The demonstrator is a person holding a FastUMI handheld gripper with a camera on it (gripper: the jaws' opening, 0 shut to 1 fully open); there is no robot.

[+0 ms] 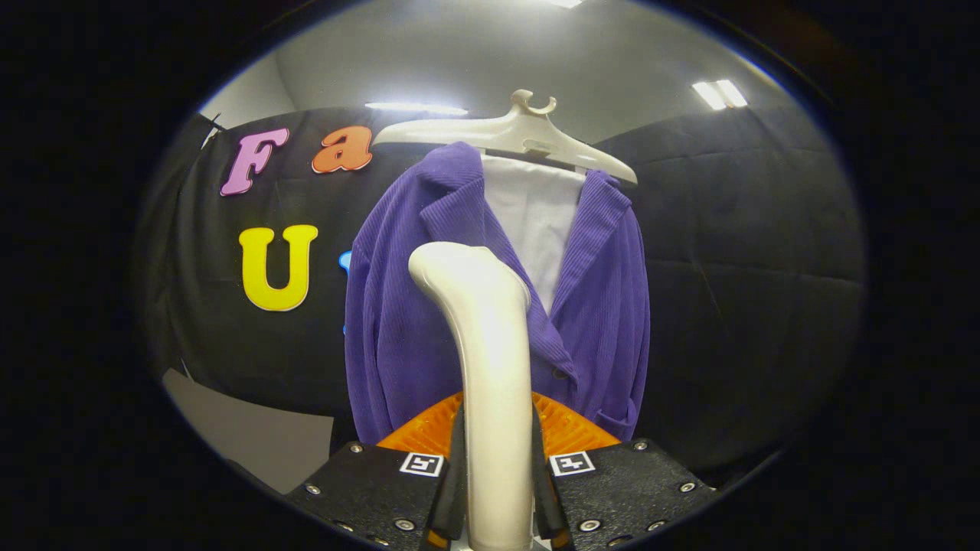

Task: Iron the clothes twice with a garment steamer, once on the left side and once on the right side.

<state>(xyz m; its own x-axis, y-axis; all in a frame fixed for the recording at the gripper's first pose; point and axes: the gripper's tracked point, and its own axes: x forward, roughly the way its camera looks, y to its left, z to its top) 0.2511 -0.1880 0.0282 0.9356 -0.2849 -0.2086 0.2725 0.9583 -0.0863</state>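
Between the tongs (496, 490), clamped, steamer (490, 367); jacket (398, 321) just beyond.

My gripper (496, 490) has its fingers pressed on either side of a glossy cream-white garment steamer (490, 367), and I see it pale against everything beyond. Just ahead hangs a purple jacket (398, 321) with fine vertical ribbing like corduroy, a matching purple button (561, 373) low on its front. Between its lapels I see a plain white shirt (536, 222). The hanger (521, 134) above is off-white. To the near left lies a flat grey board (253, 440)
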